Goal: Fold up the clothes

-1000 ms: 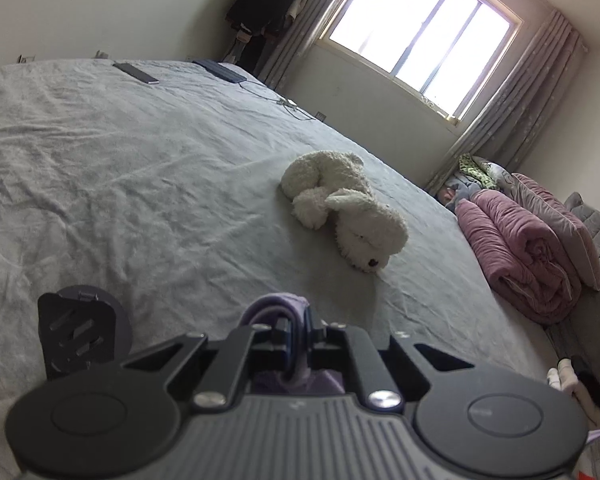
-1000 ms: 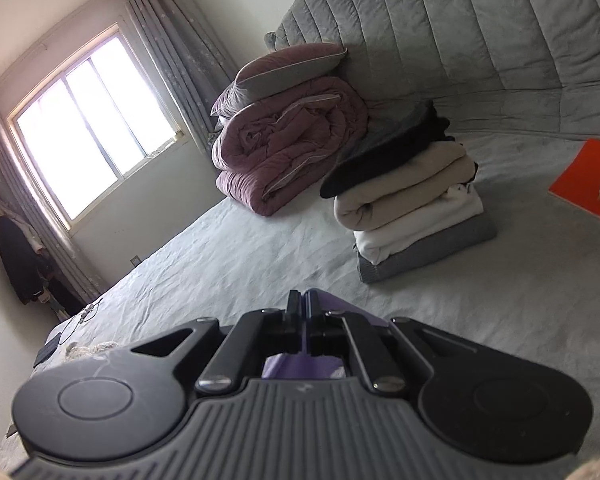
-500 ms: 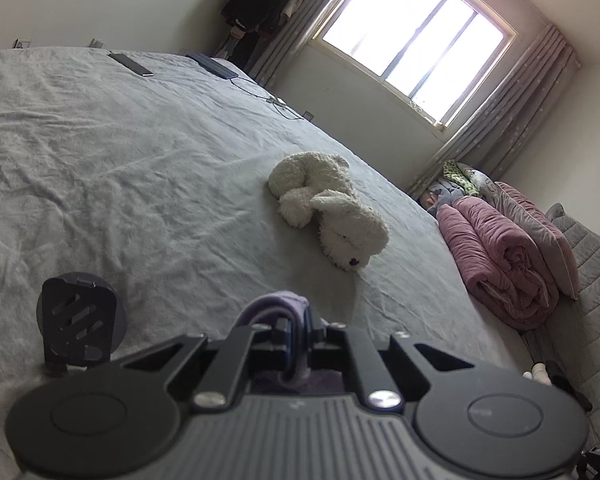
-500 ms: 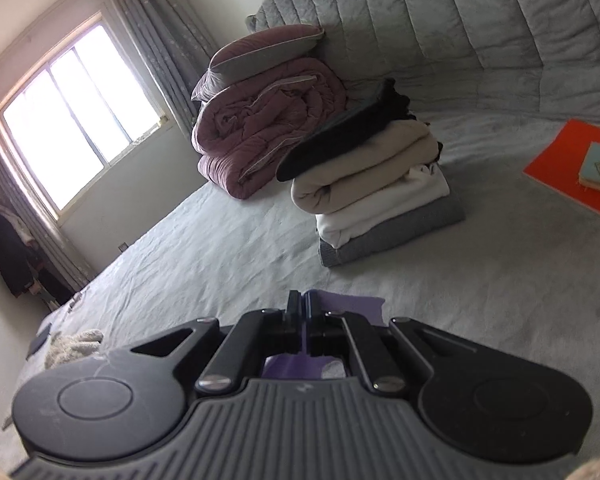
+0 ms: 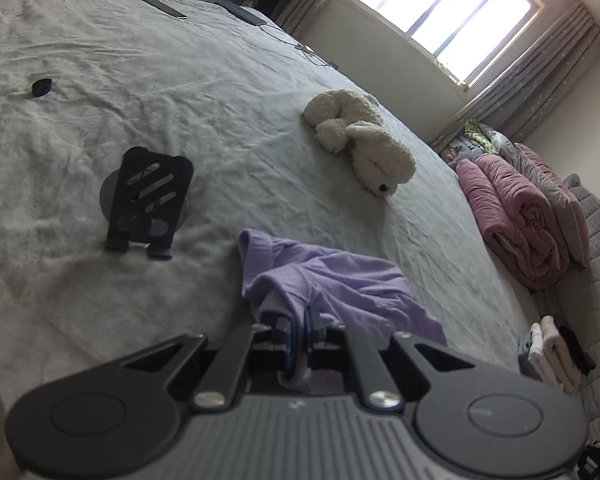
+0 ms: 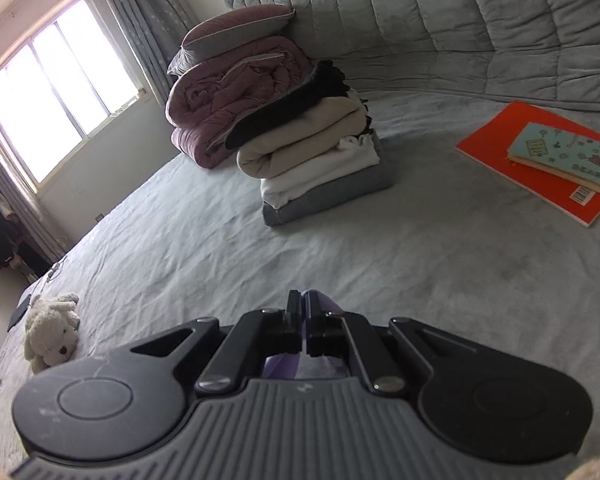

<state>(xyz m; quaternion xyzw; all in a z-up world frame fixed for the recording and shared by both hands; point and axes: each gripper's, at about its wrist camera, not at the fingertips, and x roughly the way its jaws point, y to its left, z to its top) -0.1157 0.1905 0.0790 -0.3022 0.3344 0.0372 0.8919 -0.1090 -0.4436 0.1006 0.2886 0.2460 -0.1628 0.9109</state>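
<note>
Both grippers hold one lilac garment. In the left wrist view the left gripper has its jaws drawn together on a bunched edge of the cloth, which runs forward from the jaws and slightly to their right, lying crumpled on the grey bedspread. In the right wrist view the right gripper is likewise pinched on a sliver of the same lilac cloth; most of the garment lies beneath and behind those jaws and is hidden.

Ahead of the left jaws and to their left stands a black phone stand; farther ahead and to the right lies a white plush dog. Well ahead of the right jaws sits a stack of folded clothes, with a rolled pink quilt behind it and an orange book off to the right.

Judgement: the step in hand appears to be a two-point carry of the garment, either laying it out for folding or bringing one edge over in a fold; the frames fit both. Whichever it is, the next move calls for keeping both pinches firm and the cloth between them taut and level, clear of the phone stand.
</note>
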